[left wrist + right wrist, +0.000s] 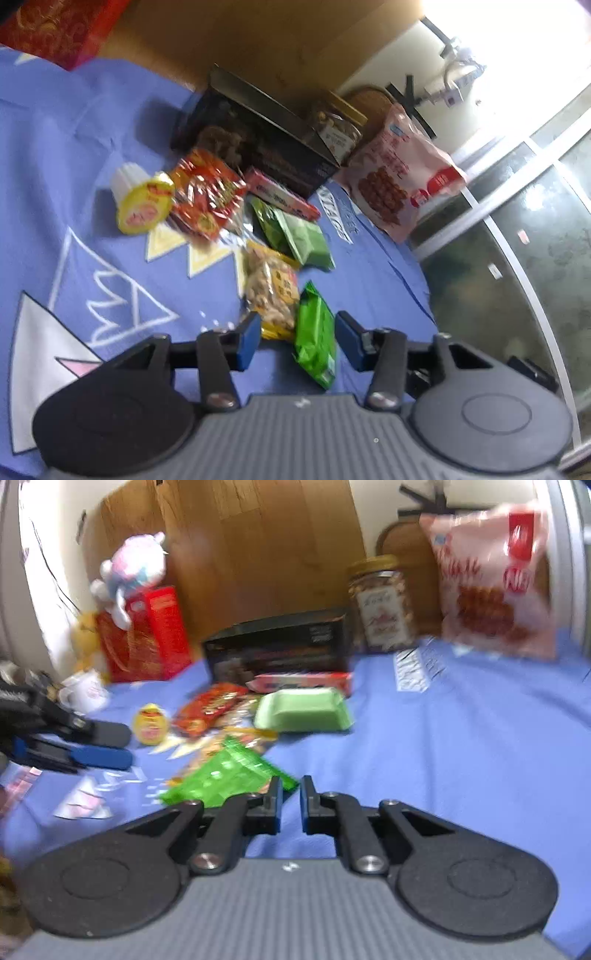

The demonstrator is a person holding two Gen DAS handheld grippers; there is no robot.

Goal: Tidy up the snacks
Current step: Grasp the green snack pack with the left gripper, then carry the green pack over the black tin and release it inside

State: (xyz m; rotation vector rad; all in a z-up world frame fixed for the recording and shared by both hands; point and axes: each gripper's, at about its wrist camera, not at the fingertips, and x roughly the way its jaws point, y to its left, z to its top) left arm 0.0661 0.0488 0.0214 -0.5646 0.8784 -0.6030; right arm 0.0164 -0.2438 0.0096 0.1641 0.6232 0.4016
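- The snacks lay bunched on the blue cloth point(74, 155) in front of the black box point(258, 147), which serves as landmark here.
- Nearest the box lay a pink carton point(282, 192); just in front of that, a pale green packet point(306, 240) and a red packet point(207, 195), with a yellow-lidded cup point(142, 206) tipped over beside the red one.
- Further out from the box sat a yellow nut packet point(271, 291) and, touching its edge, the bright green packet point(314, 332).
- The left gripper point(297, 338) was spread, jaws either side of the bright green packet; I saw no pad pressing on it.
- The right gripper point(291, 805) was nearly pressed together, with a narrow gap and nothing in it; the bright green packet's corner lay just beyond its left finger.
- The step in hand looked like taking up the bright green packet.
- To do it well: centre the left jaws over the packet's middle, lower until the pads reach the cloth, and close across the narrow width, not the crinkly seam.
- Keep clear of the nut packet alongside, or both could lift together.
- A jar point(382, 605) and a big pink bag point(495, 579) stood beside the box; nothing in that upright row needed disturbing.
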